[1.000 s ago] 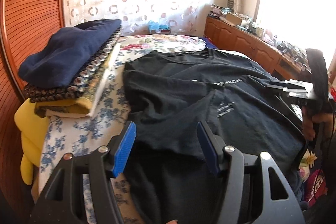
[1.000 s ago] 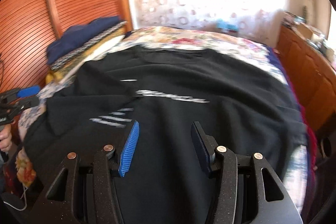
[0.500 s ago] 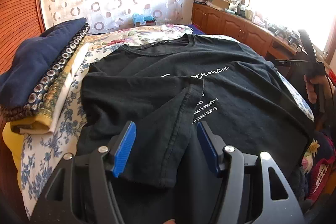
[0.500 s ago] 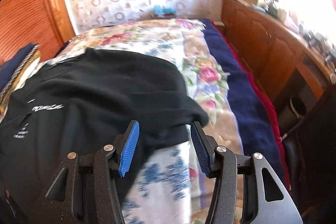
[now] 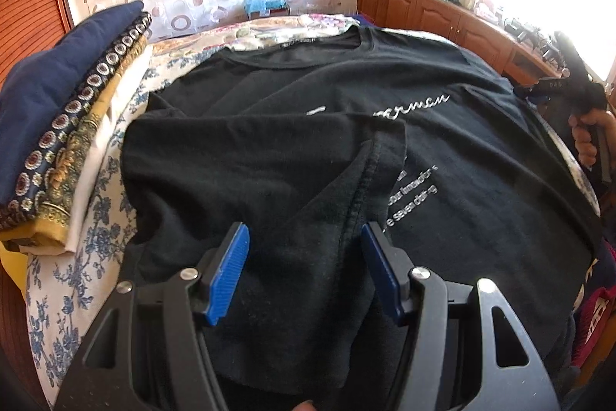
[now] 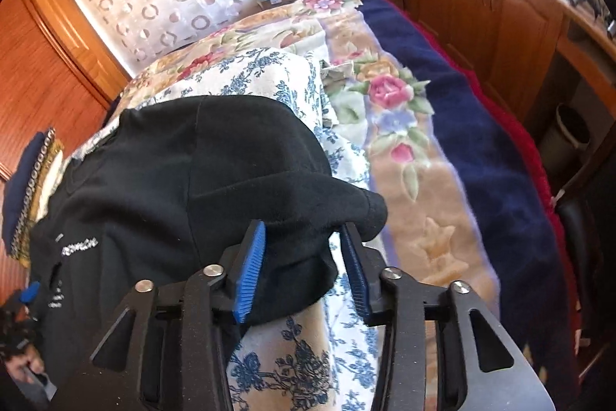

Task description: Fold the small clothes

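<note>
A black T-shirt (image 5: 462,149) with white lettering lies spread face up on the bed. Its left sleeve (image 5: 269,156) is folded inward across the chest. My left gripper (image 5: 304,232) hovers open just over that folded sleeve, with cloth under the jaws but not pinched. In the right wrist view the shirt (image 6: 154,187) ends in its right sleeve (image 6: 308,195), which bulges up between the blue pads of my right gripper (image 6: 303,228). Those jaws are closing, with a gap still visible beside the cloth. A hand (image 5: 589,137) holds the right gripper's handle at the bed's far right.
A stack of folded clothes (image 5: 57,126) with a navy piece on top sits at the bed's left side. The blue-flowered sheet (image 5: 100,218) covers the bed, over a rose-patterned blanket (image 6: 481,149). Wooden cabinets (image 6: 500,18) and a bin (image 6: 569,133) stand to the right.
My right gripper swung from over the shirt's middle to its right sleeve, and its jaws narrowed around it. My left gripper came lower and closer over the folded left sleeve, still open.
</note>
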